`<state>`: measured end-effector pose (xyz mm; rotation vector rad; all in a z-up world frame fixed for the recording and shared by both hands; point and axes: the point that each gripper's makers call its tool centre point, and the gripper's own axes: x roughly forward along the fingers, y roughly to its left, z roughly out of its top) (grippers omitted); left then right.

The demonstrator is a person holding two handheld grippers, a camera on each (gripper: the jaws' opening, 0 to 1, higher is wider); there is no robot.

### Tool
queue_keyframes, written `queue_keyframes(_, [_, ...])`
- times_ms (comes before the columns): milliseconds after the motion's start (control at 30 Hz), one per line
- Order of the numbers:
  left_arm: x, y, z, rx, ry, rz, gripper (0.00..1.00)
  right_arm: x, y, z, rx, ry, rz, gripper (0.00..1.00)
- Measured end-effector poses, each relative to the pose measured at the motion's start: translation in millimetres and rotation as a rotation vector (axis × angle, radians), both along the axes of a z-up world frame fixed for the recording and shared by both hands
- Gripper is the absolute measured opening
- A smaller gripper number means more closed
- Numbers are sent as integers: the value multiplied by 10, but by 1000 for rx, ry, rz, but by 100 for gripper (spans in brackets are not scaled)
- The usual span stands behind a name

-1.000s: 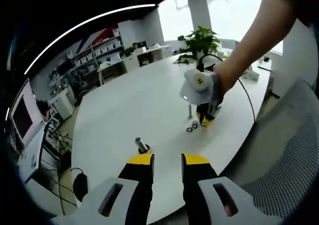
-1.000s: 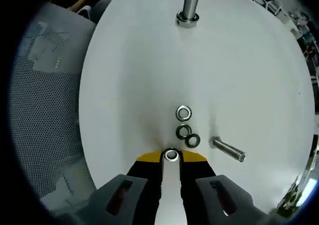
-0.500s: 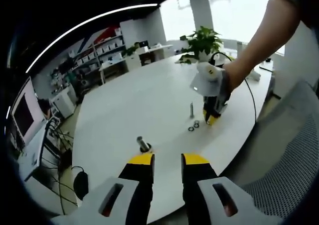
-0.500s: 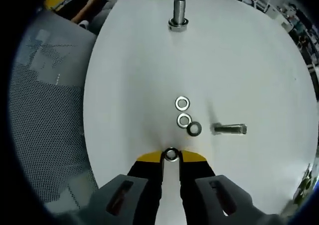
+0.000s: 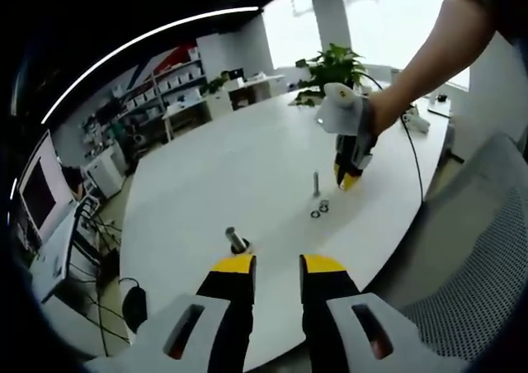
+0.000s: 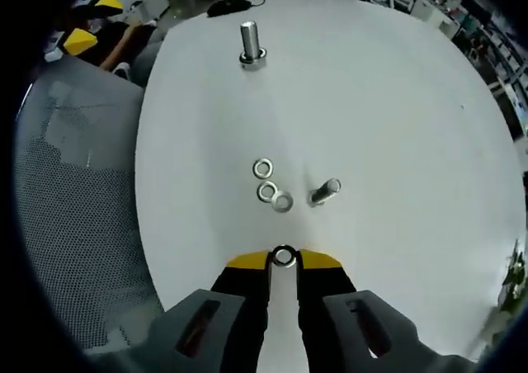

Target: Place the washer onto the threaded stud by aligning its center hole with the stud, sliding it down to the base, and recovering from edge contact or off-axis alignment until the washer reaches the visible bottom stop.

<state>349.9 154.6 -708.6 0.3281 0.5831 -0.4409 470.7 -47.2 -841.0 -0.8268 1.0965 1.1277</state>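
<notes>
Left gripper view: left gripper [image 5: 276, 264] is hovering over the near edge of the white round desk [image 5: 206, 183], jaws a narrow gap apart, gripping nothing. Threaded stud [image 5: 236, 241] is standing upright just ahead of the jaw tips, close to that near edge. Further right, loose washers [image 5: 319, 210] are lying flat on the desk with a bolt [image 5: 316, 183] right behind them. Right gripper [image 5: 348, 172] is hanging above those parts, tips pointing down, held by a person's hand [image 5: 375, 117].

Right gripper view: mesh chair [image 6: 74, 224] is sitting against the desk's left edge. Stud [image 6: 251, 41] is standing upright toward the far edge, with a ring seated at its base. Three loose washers [image 6: 271, 185] are lying mid-desk in a tight cluster, at least two of them touching. Bolt [image 6: 324, 192] is lying just to their right, apart from them. Right gripper [image 6: 284, 262] is pinching the washer [image 6: 284, 257] between its yellow tips, jaws closed down on its edge, centre hole facing the camera. Held washer is clear of the desk surface, well apart from the stud and not yet over it.
</notes>
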Motion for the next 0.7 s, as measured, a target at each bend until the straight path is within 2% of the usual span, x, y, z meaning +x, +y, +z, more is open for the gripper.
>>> queue_keyframes(300, [0, 2, 3, 2, -3, 0, 19, 217, 89, 251, 88, -22, -71, 13])
queue_keyframes(433, [5, 8, 5, 1, -4, 3, 19, 259, 151, 352, 105, -41, -65, 13])
queue_keyframes(500, [6, 12, 2, 0, -2, 4, 19, 302, 196, 429, 118, -74, -42, 13])
queue_keyframes(700, [15, 23, 12, -5, -6, 8, 19, 305, 275, 516, 133, -92, -8, 13])
